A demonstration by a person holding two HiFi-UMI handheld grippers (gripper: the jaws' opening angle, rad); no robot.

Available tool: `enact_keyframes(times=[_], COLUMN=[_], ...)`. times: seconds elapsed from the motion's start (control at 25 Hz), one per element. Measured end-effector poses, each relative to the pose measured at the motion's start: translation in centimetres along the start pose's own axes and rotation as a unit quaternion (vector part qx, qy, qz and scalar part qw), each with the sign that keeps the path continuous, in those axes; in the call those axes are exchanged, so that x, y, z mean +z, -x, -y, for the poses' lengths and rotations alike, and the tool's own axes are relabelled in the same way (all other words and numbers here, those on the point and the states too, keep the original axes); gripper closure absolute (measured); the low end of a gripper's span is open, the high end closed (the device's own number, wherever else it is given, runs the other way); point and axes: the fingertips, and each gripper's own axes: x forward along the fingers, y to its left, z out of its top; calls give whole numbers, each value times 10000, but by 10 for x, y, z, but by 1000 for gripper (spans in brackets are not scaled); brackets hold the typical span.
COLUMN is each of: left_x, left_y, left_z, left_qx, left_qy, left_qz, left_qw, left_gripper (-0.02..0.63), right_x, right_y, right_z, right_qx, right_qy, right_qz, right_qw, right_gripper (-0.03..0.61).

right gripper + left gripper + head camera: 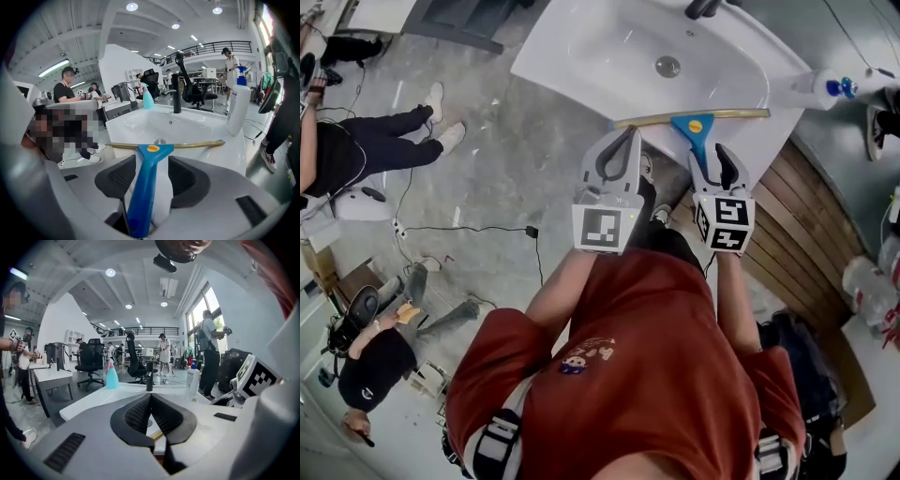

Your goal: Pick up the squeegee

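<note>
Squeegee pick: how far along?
Done: the right gripper is lined up, with the blue handle of the squeegee between its open jaws; the squeegee lies on the front rim of the sink. In hand: nothing clamped yet. Left: close on the handle, then lift. The left gripper is shut and empty.

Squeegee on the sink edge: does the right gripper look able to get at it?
Probably yes: the squeegee has its blue handle lying between the parted jaws of the right gripper, with nothing blocking.

Your surroundings: grey concrete floor (506, 178), white wall (56, 319), lit round ceiling lights (110, 272), tall windows (208, 303), black office chairs (90, 363), a desk (51, 376).
</note>
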Motion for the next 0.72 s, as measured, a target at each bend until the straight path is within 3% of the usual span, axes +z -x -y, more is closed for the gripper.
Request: enact_keyframes(times=[0.32, 0.72], left_x=[-5, -5], left_y=[1, 9], left_z=[-7, -11], left_qx=[-8, -12], left_qy=[15, 20], left_qz=[-61, -33], left_qw=[10000, 10000], left_gripper=[595, 595], right_x=[-19, -24], right_y=[-23, -22], right_z=[-14, -18], right_qx=[134, -28], right_qy=[62, 74], right_qz=[-570, -617], right_qw=[9983, 9981], right_gripper=[344, 420])
